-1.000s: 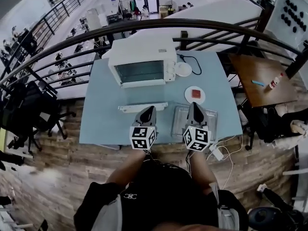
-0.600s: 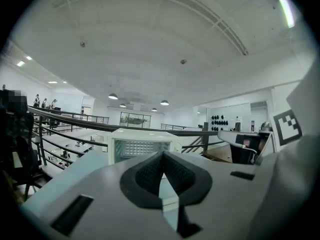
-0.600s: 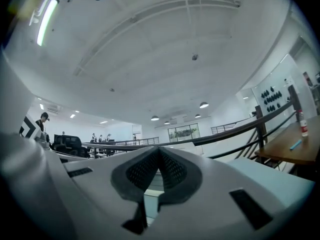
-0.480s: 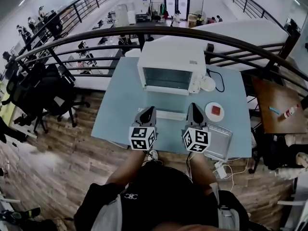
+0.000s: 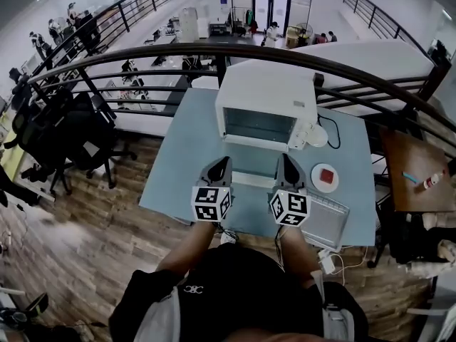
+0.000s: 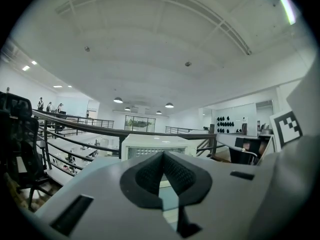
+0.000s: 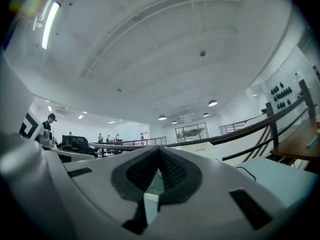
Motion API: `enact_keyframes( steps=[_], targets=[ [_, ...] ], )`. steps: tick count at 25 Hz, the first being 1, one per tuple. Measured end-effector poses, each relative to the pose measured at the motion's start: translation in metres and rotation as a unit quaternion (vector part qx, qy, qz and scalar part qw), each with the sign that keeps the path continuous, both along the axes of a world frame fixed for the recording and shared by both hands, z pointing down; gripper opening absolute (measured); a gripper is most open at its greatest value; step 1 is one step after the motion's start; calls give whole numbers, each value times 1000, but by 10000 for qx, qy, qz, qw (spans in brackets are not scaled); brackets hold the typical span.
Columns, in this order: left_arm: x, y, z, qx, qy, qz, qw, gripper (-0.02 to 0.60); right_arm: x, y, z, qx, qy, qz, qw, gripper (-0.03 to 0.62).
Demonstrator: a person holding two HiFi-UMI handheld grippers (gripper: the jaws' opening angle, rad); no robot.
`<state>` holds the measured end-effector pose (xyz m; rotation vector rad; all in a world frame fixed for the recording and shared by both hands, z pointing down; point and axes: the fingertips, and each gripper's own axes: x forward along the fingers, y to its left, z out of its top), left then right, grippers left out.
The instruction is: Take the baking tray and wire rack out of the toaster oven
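The toaster oven [image 5: 267, 105] stood on the blue table [image 5: 189, 159] with its door open. The baking tray [image 5: 328, 223] lay on the table, just right of the right gripper [image 5: 286, 159]. I could not pick out the wire rack. A small plate [image 5: 318, 174] held something red. The right gripper and the left gripper [image 5: 220, 162] were closed tight, holding nothing.

I see a smooth, matt pale-blue table [image 5: 189, 162], a white oven [image 5: 271, 91] with a satin casing and glassy door, a dull metal tray [image 5: 328, 223] and a grainy wooden floor [image 5: 85, 212]. The left gripper [image 6: 163, 155] has a matt grey plastic shell, and its black pads [image 6: 149, 175] look finely ribbed.
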<state>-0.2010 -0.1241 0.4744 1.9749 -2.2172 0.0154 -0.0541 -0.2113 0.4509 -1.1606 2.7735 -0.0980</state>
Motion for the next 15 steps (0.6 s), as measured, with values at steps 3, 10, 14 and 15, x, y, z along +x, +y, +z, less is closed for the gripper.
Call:
enact_keyframes(
  steps=[3, 10, 14, 15],
  targets=[
    [-6, -2, -1, -8, -41, -34, 10000, 14, -7, -1, 2, -28, -15, -28, 10000, 2],
    [-10, -4, -1, -5, 36, -63, 10000, 14, -13, -5, 3, -53, -54, -82, 9999, 2],
    [-12, -3, 1, -7, 57, -76, 10000, 14, -15, -4, 6, -67, -80, -84, 9999, 2],
    [-12, -3, 2, -6, 56, -79, 10000, 14, -15, -4, 7, -71, -88, -82, 9999, 2]
  ],
)
